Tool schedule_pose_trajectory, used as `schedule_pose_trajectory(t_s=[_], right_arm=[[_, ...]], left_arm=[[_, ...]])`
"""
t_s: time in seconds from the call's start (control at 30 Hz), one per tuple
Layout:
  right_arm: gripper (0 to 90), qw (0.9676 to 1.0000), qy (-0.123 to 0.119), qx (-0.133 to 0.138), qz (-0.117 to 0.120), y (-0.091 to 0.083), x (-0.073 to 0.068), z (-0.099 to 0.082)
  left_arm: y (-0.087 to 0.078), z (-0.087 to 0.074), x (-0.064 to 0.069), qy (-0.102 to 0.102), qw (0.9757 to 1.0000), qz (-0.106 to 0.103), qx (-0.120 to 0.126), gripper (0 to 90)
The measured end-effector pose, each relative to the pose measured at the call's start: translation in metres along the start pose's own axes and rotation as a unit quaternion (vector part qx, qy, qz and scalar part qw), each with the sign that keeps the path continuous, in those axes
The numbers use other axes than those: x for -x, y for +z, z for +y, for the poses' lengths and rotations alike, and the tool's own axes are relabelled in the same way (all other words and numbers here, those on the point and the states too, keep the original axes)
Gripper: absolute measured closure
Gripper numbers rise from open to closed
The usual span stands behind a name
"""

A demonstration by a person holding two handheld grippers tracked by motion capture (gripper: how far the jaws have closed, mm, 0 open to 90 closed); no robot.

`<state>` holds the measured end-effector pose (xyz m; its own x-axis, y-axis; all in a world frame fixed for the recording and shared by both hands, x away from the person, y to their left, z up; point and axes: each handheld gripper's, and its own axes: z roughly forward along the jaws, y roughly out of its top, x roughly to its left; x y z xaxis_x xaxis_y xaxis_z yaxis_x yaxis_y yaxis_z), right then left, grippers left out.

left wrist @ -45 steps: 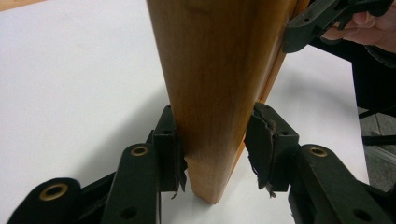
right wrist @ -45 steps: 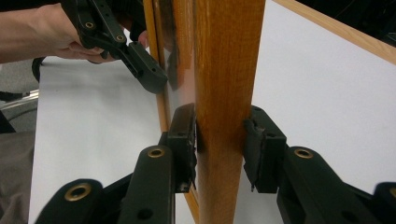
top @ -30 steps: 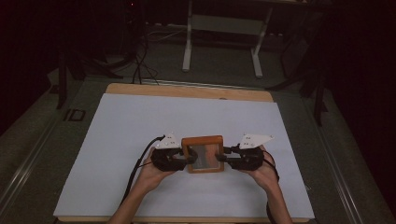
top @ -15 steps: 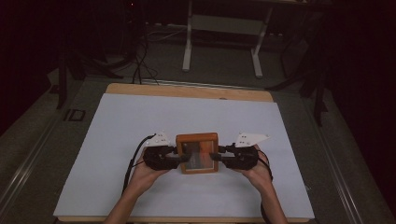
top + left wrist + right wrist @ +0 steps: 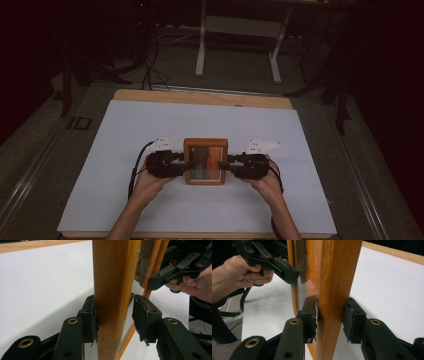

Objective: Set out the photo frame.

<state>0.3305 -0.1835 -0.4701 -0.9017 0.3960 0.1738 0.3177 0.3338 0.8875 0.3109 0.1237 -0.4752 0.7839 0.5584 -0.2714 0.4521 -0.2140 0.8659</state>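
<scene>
Wooden frame (image 5: 205, 161) stands on the white table (image 5: 125, 130) between your grippers. Your left gripper (image 5: 113, 315) straddles its left rail, one pad touching, the other apart; your right gripper (image 5: 329, 315) clamps the right rail.

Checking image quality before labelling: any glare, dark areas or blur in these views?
High view: dim, room beyond the table nearly black, white table cover evenly lit. Left gripper view: wooden frame sharp, its glass mirrors the frame edge. Right gripper view: soft sheen on the glass, the far hand slightly soft.
</scene>
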Motion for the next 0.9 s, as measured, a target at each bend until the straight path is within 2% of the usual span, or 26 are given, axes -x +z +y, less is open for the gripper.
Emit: schedule_pose_trajectory(t_s=[0.2, 0.47, 0.7, 0.9], right_arm=[[65.8, 0.9999, 0.014, -0.004, -0.002, 0.010, 0.001, -0.001], [65.7, 0.9992, 0.039, -0.005, 0.001, 0.021, 0.007, -0.009], [65.3, 0.9989, 0.047, -0.007, -0.002, 0.026, 0.010, -0.013], [65.3, 0.9983, 0.059, 0.002, 0.005, 0.026, 0.015, -0.017]], left_arm=[[-0.001, -0.005, -0.010, -0.021, 0.9998, -0.004, 0.005, 56.0], [0.003, -0.011, -0.020, -0.039, 0.9992, -0.001, -0.003, 55.7], [0.006, -0.015, -0.023, -0.047, 0.9989, 0.003, -0.003, 55.6], [0.009, -0.016, -0.024, -0.046, 0.9989, 0.005, 0.000, 56.2]])
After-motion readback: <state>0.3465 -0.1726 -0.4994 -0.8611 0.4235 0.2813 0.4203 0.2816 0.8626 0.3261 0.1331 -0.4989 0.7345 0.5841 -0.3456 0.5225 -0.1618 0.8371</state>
